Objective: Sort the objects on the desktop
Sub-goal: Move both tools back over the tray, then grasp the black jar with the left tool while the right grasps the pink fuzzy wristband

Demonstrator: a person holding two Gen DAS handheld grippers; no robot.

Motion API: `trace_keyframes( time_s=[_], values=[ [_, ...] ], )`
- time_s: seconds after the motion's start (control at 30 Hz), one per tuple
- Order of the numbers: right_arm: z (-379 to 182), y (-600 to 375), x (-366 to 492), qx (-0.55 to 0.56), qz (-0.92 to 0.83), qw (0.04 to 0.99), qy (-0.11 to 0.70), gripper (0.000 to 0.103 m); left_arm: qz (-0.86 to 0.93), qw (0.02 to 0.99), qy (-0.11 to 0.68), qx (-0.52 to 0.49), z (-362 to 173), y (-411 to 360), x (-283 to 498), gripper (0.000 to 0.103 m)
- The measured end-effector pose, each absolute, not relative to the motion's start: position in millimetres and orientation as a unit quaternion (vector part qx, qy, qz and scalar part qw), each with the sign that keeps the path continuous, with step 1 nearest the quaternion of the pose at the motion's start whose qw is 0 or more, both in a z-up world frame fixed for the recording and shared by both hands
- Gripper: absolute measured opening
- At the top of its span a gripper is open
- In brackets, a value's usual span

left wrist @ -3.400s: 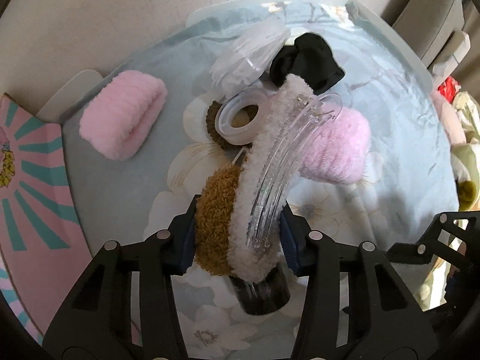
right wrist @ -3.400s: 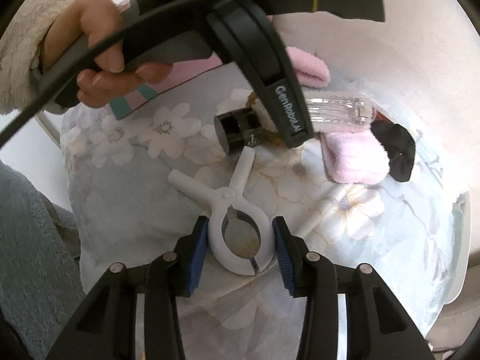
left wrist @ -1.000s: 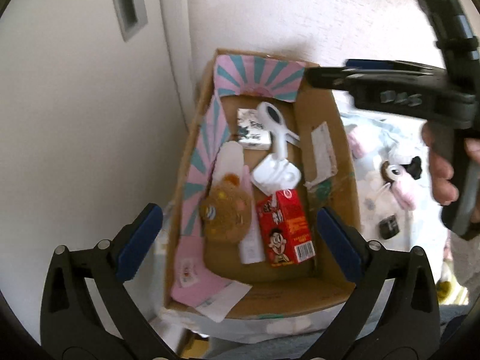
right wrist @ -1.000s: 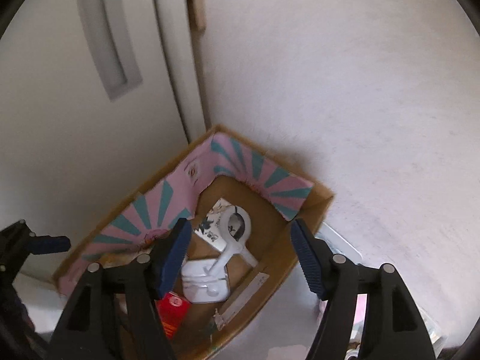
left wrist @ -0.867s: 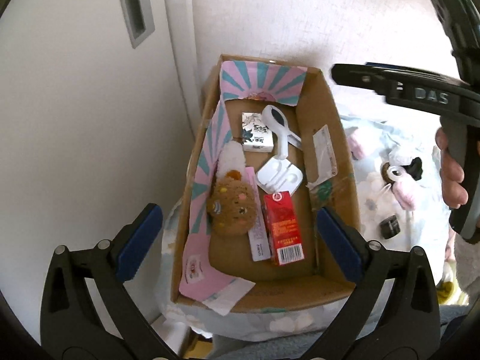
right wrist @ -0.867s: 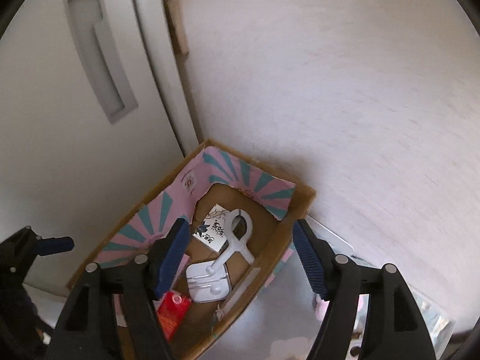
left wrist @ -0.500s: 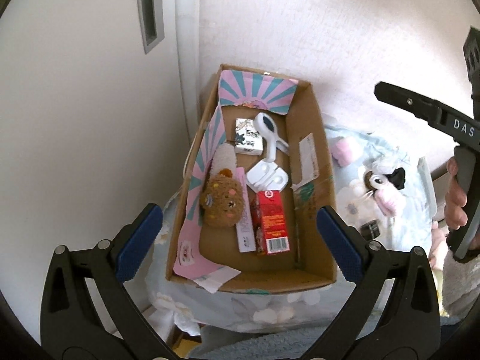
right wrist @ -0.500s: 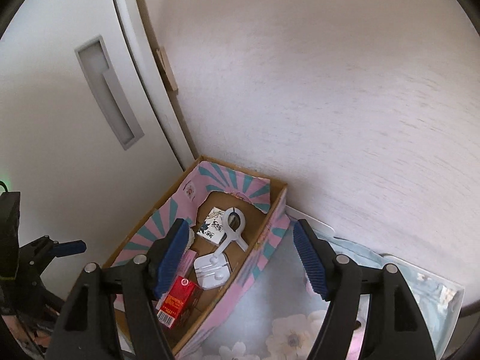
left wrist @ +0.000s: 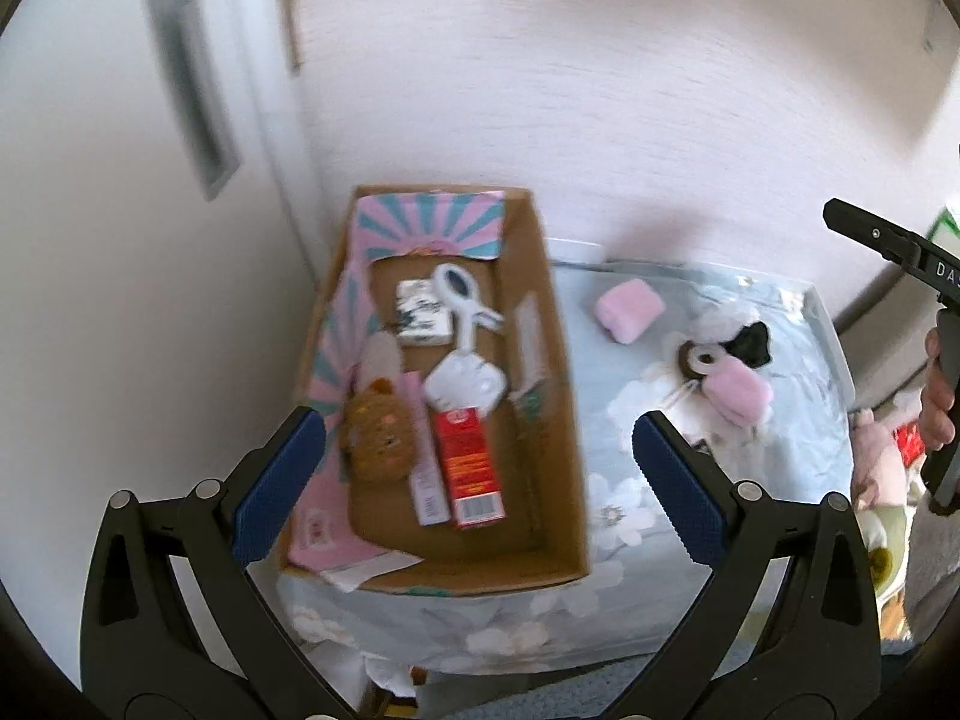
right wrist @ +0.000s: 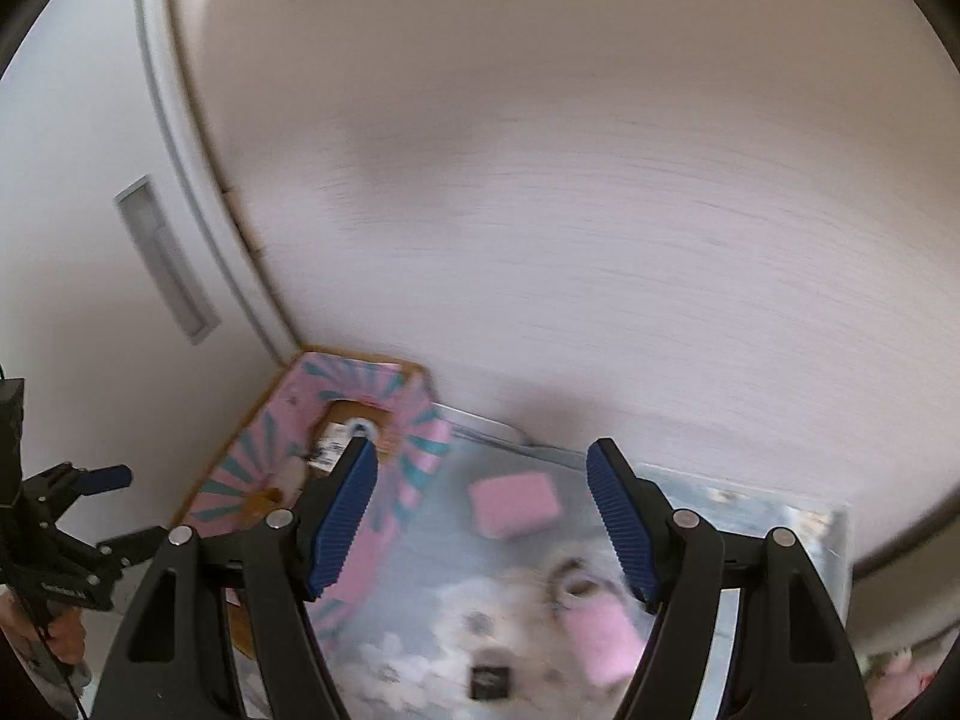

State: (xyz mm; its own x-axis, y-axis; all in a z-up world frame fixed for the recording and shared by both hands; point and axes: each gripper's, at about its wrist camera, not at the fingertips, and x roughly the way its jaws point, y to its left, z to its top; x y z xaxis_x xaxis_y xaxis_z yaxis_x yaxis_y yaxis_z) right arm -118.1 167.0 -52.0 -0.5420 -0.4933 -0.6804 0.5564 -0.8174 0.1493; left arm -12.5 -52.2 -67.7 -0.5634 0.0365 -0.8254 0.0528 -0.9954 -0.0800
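A cardboard box [left wrist: 555,480] with pink and teal flaps stands at the table's left end. Inside lie a white clip [left wrist: 459,294], a brown plush hair clip [left wrist: 378,435], a red carton [left wrist: 468,468] and a small white box [left wrist: 420,312]. My left gripper [left wrist: 477,486] hangs open and empty above the box. My right gripper [right wrist: 483,516] is open and empty too, over the cloth right of the box [right wrist: 354,378]. A pink fluffy pad [right wrist: 513,504] shows between its fingers. Further right is a pile of hair items [left wrist: 723,381].
The box sits in a corner between a white door [left wrist: 120,240] and the wall. A blue floral cloth [left wrist: 624,480] covers the table. A small black object [right wrist: 489,681] lies near its front. A hand [left wrist: 939,414] holds the right tool at the right edge. Soft toys sit past the table's right end.
Earlier each gripper held a clip; both clips now lie in the box. Both grippers have drawn back and up, and the right one has swung right over the table.
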Motion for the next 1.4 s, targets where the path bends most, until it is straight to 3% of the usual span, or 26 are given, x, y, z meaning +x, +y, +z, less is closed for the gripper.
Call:
trace_keyframes(
  time_s=[0.3, 0.63, 1.03, 1.4],
  values=[
    [-63, 229, -120, 0.384, -0.89, 0.246, 0.033, 0.069, -0.872, -0.063, 0.028, 0.485, -65, 10, -32, 0.102],
    [-114, 247, -92, 0.383, -0.882, 0.259, 0.094, 0.069, -0.849, -0.123, -0.095, 0.505, -137, 106, -38, 0.102],
    [-196, 235, -97, 0.443, -0.832, 0.296, 0.152, 0.069, -0.826, -0.164, -0.084, 0.533, -216, 137, -52, 0.102],
    [-230, 237, -113, 0.466, -0.814, 0.307, 0.16, 0.069, -0.847, -0.17, -0.126, 0.488, -239, 145, -56, 0.102]
  ],
)
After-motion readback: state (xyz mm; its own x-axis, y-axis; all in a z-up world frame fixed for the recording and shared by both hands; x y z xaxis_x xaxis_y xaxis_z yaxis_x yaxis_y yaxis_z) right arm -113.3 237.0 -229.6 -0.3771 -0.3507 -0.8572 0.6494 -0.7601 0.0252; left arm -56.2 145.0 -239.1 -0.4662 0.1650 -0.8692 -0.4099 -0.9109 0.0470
